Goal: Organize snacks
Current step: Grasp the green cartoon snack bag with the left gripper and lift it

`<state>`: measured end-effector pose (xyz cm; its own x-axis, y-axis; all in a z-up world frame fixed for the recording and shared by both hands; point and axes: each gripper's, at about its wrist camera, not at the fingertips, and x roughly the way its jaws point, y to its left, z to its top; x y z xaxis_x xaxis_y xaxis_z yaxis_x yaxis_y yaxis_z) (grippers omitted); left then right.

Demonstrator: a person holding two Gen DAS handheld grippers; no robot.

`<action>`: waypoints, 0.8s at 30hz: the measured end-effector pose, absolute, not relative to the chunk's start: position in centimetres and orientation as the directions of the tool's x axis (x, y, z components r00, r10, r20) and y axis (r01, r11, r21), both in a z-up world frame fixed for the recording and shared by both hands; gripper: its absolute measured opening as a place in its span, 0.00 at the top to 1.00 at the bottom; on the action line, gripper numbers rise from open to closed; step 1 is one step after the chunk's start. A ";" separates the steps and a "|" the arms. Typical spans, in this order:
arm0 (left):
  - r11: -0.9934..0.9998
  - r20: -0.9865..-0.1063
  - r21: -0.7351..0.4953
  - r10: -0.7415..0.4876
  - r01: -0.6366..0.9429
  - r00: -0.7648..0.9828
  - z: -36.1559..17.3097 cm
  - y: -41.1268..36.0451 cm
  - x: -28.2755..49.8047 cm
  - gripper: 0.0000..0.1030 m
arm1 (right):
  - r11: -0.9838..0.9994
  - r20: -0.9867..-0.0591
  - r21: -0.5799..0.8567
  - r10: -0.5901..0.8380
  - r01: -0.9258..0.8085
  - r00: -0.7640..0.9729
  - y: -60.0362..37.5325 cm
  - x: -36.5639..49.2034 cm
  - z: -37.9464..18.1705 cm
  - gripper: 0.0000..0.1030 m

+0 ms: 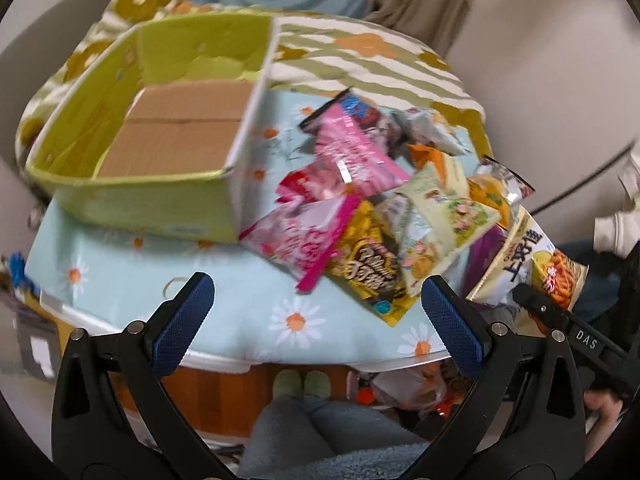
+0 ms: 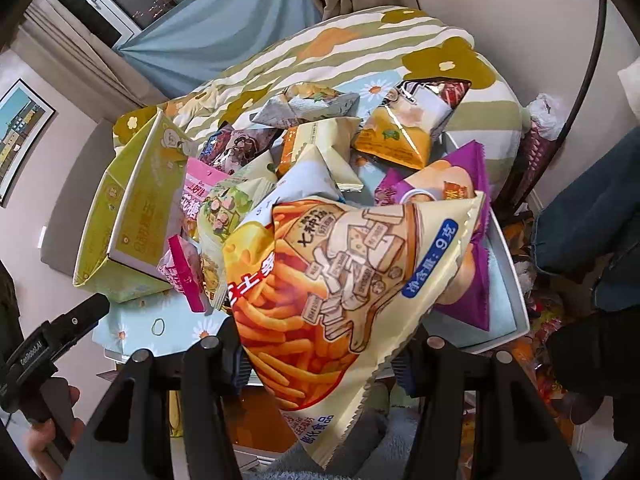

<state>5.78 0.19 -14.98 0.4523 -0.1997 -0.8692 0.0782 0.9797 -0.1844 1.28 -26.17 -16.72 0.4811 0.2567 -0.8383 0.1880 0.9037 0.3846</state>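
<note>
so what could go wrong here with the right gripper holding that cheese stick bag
The right gripper pinches only the lower part of the cheese stick bag, so the slick puffy pack might slip or swing out.

The remaining snack pile is heaped loosely near the table edge; brushing it could knock packets to the floor.

The green box sits on the far side of the pile, so the bag must be carried across, past the open left gripper.

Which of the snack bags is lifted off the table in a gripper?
The cream cheese-stick bag printed with orange sticks, clamped in the right gripper; the other bags lie in the pile.
</note>
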 end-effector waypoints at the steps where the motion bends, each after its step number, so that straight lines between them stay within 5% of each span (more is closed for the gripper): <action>1: 0.979 -0.865 -0.175 -0.205 0.109 0.457 -14.7 -0.6 5.9 0.00 | 0.903 -0.837 0.384 0.254 0.191 0.485 -26.3 1.2 -16.6 0.50; 12: 0.906 -0.865 -0.036 -0.240 0.422 0.441 -14.9 -9.7 8.1 0.00 | 0.895 -0.826 0.381 0.217 0.231 0.520 -28.3 0.5 -15.3 0.50; 24: 0.824 -0.883 0.108 -0.178 0.556 0.435 -19.5 -15.2 11.2 0.00 | 0.905 -0.833 0.342 0.167 0.253 0.527 -29.6 1.5 -15.1 0.50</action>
